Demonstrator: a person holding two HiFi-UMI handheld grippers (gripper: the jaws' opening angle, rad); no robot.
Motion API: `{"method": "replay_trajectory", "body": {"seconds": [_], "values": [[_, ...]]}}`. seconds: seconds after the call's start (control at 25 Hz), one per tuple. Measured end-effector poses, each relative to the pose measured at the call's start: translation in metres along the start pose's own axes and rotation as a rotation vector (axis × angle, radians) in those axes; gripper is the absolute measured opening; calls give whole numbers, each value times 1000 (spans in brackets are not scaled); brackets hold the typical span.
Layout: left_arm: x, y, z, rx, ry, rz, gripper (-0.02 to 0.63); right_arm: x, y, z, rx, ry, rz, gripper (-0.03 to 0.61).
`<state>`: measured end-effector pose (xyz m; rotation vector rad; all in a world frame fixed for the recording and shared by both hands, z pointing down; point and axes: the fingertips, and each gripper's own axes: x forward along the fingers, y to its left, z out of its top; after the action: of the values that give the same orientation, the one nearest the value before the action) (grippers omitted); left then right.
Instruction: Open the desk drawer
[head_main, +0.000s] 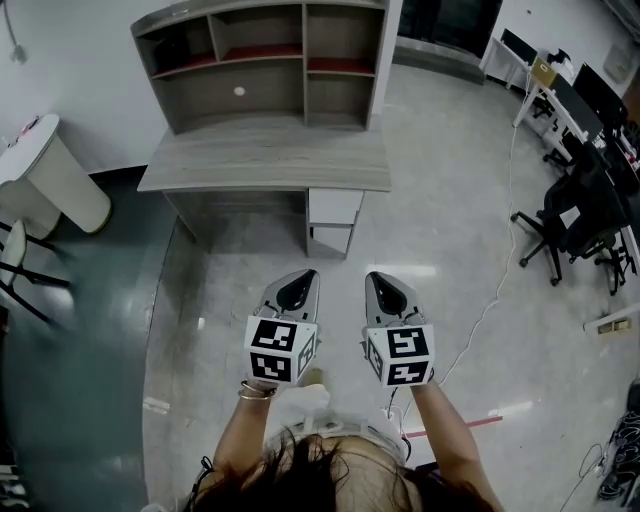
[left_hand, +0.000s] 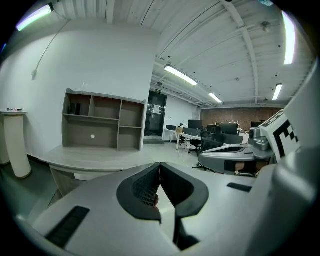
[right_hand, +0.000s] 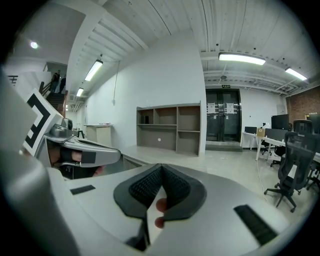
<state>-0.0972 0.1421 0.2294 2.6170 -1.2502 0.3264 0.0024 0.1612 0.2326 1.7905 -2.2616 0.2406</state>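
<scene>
1. Under the right end of the worktop (head_main: 265, 160) sits the desk drawer (head_main: 335, 206). Its pale front is flush and closed, with a second front (head_main: 331, 240) just below it.
2. I hold both grippers out side by side over the floor (head_main: 440, 260), well apart from the desk, so nothing is within reach. I judge this to be the approach.
3. My left gripper (head_main: 300, 285) is clenched, its ribbed pads meeting at the tips with nothing between them.
4. My right gripper (head_main: 383, 285) is clenched and empty too.
5. I read the closed jaws as a carrying posture: there is nothing to grasp until the drawer front is close.
6. Both point towards the drawer side of the desk, which suits a straight approach.
7. The next move calls for opening one gripper and catching the drawer's edge or handle. I cannot make out a handle from here.
</scene>
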Motion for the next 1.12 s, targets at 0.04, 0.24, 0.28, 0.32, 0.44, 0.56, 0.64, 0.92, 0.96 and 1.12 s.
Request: {"method": "replay_trajectory", "body": {"seconds": [0.04,0.24,0.28,0.32,0.44,0.56,0.64,0.92,0.96,1.12], "values": [[3,4,-1,-2,3,-1,11,4,0,0,-3,3,-3,20],[18,15,-1,-12,3,-16,11,21,-5,-4,-28,30,-16,20],[21,15,0,-19,-2,-27,11,25,-6,-6,-38,37,-17,20],[24,16,-1,-30,-6,-38,11,28,-7,-8,-46,42,-17,21],[37,19,-3,-54,-3,-48,11,39,-17,-11,-48,43,-16,21],[56,25,-4,-44,16,-29,11,53,-29,-10,-57,48,-14,21],[71,28,-1,-37,30,-20,11,64,-39,-8,-67,55,-10,21],[120,40,13,-33,46,33,11,100,-70,-7,-158,79,19,20],[126,41,13,-31,46,40,11,105,-74,-7,-161,80,24,20],[145,42,11,-7,41,59,11,120,-92,-14,-154,94,39,20]]}}
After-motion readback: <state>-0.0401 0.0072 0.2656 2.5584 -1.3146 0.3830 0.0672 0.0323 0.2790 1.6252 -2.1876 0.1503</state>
